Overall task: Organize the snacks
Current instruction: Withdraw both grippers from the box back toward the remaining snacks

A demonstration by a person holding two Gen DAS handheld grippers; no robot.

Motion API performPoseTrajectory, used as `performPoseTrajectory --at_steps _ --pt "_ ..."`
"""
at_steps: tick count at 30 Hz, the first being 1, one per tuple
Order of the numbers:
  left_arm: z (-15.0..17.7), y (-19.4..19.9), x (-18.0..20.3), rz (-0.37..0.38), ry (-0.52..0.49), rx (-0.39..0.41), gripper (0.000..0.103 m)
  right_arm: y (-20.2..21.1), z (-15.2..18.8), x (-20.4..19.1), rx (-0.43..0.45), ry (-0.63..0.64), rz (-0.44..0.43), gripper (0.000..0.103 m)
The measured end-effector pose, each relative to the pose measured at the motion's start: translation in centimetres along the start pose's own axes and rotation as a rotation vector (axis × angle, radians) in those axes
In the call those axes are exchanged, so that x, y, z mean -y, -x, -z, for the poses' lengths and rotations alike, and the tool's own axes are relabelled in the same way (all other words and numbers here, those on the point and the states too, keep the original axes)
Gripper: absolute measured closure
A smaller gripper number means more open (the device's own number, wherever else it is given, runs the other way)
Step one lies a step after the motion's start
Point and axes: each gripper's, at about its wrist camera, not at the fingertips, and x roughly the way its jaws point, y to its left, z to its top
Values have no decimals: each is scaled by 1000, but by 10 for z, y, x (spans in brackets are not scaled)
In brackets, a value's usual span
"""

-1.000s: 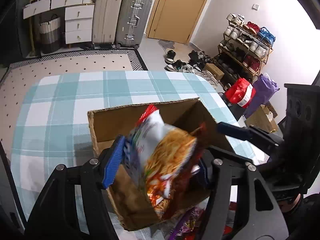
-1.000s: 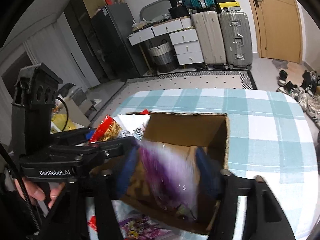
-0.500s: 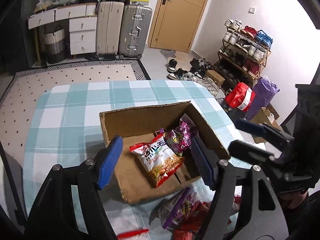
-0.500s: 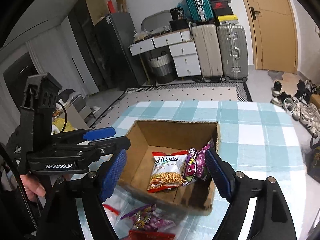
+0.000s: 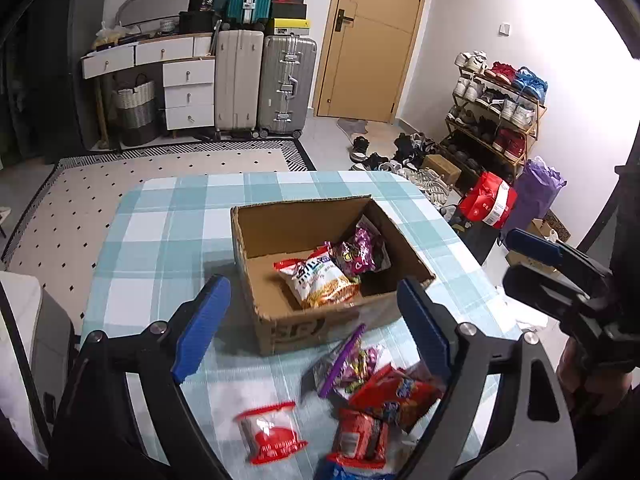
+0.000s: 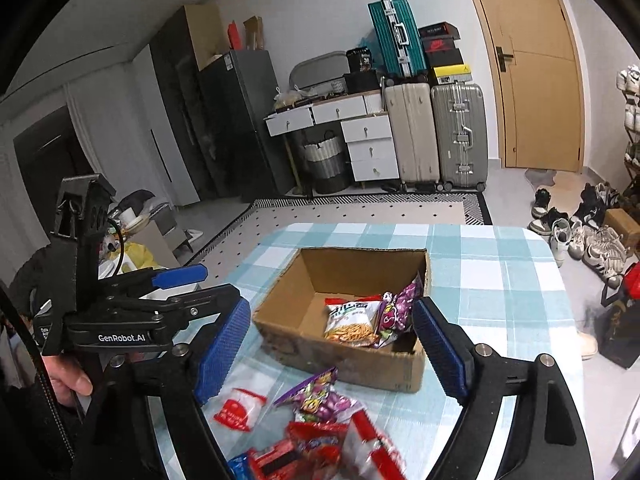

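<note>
An open cardboard box [image 5: 260, 240] [image 6: 344, 356] stands on the checked table. Inside lie a noodle snack bag [image 5: 316, 282] [image 6: 350, 322] and a purple snack bag [image 5: 358, 252] [image 6: 394, 312]. Loose snacks lie on the table in front of the box: a purple bag [image 5: 346, 364] [image 6: 320, 398], red bags [image 5: 394, 394] [image 6: 316, 446] and a clear red-trimmed pack [image 5: 270, 432] [image 6: 240, 408]. My left gripper [image 5: 310, 332] is open and empty, above the near table. My right gripper [image 6: 332, 352] is open and empty, held back from the box.
The table [image 5: 160, 236] has a blue-and-white checked cloth. Suitcases [image 5: 286, 84] and a drawer unit [image 5: 188, 92] stand at the far wall, a shoe rack [image 5: 496, 108] at the right. The other gripper shows in each view: [image 5: 560, 280], [image 6: 132, 312].
Both grippers let go of their snack bags, which now lie in the box. Both grippers have opened and pulled back and up from the box, showing the loose snacks in front.
</note>
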Motion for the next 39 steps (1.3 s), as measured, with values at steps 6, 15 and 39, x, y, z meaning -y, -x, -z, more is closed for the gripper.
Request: performPoseTrajectory --at_steps 6,15,39 --pt "19 30 10 -6 1 14 16 29 15 -21 26 21 4 12" --pt "45 72 19 -15 2 48 14 72 41 -41 82 35 12 7" --pt "112 105 34 -15 -1 42 1 107 127 -44 27 2 46 5"
